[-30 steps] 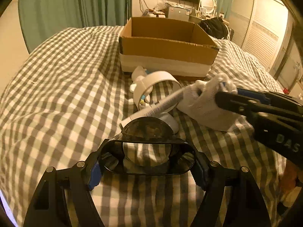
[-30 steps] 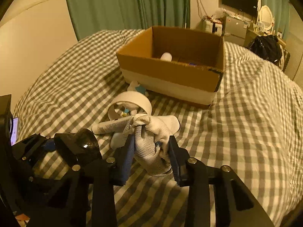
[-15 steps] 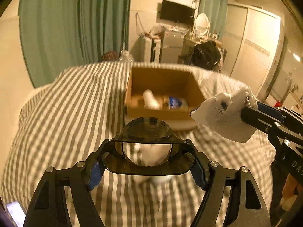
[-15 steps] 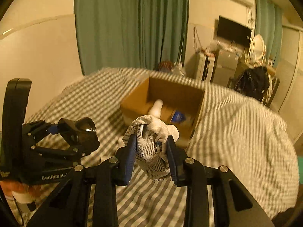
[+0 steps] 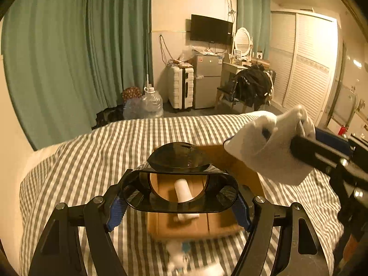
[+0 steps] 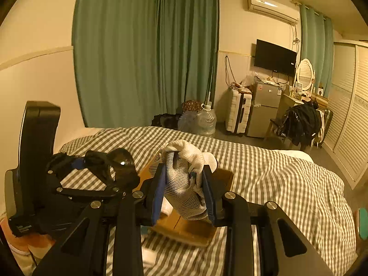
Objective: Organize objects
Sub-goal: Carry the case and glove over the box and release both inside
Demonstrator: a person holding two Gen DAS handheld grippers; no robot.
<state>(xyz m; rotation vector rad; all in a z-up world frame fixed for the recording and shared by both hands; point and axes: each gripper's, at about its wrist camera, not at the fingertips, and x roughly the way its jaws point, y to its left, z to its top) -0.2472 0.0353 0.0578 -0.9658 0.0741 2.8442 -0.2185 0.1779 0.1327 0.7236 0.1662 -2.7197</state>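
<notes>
While you hung over the box point(image 5: 237, 165), your right gripper point(image 6: 184, 184) pinched the soft, light glove point(image 6: 184, 184) mid-cloth; your left gripper point(image 5: 179, 188) clamped the slick, stiff goggles point(image 5: 179, 161) by the frame.

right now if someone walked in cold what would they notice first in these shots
First, the two loaded grippers held up over the bed: the left gripper is shut on dark goggles, and the right gripper is shut on a white knit glove. Below them an open cardboard box sits on the gray-and-white checked bedspread, with a white bottle lying inside, seen through the goggles' lens.
</notes>
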